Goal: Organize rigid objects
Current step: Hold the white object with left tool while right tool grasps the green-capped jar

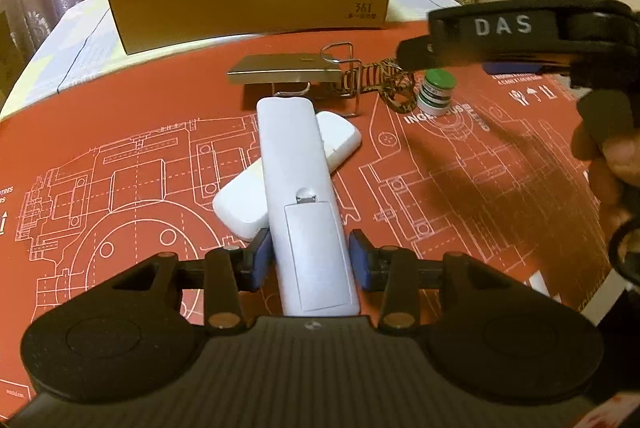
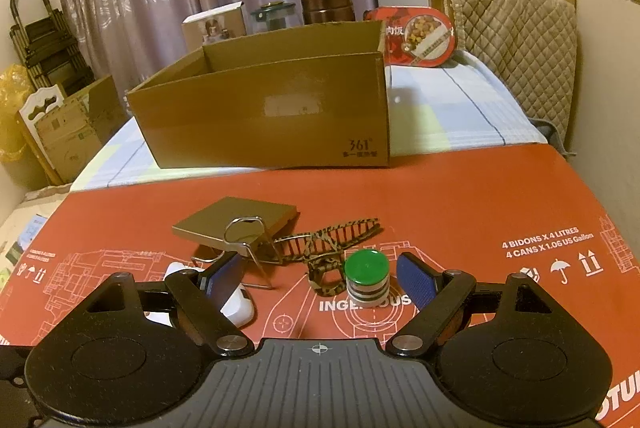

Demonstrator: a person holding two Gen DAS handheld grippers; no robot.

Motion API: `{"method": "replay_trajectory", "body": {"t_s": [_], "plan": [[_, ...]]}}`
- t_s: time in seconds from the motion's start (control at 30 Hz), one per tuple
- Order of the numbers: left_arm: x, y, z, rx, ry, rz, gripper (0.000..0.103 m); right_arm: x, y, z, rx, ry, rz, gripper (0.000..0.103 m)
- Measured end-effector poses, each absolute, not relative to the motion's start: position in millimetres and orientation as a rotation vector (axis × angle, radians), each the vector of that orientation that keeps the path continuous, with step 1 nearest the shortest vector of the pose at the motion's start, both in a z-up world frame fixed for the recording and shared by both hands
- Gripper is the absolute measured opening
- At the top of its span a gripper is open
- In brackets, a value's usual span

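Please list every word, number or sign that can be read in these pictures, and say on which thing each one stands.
"361" on the box; the small line under it is too blurred.
"DAS" on the right gripper.
"4 BIDONS X 4 LITRES" and "4 CANS X 1.06 US Gallon" on the red sheet.
"INGE...OUS" on the red sheet, its middle hidden by the green-capped bottle.
Umbrella and up-arrow signs on the red sheet.
Characters on the red food pack: too blurred.

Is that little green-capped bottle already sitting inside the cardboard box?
No, the green-capped bottle stands on the red mat, well in front of the cardboard box.
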State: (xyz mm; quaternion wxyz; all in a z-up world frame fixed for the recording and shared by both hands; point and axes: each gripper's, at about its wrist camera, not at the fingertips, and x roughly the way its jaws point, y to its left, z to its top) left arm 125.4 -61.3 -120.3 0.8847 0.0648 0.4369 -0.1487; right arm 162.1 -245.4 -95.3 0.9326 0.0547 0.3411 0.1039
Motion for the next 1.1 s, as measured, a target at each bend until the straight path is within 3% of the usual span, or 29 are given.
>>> {"method": "replay_trajectory", "body": {"t_s": [1.1], "plan": [[134.9, -35.3, -102.9, 0.041, 0.829, -0.255, 0.033, 184.5, -254.5, -119.7, 0.0, 0.76, 0.171, 0.08]]}}
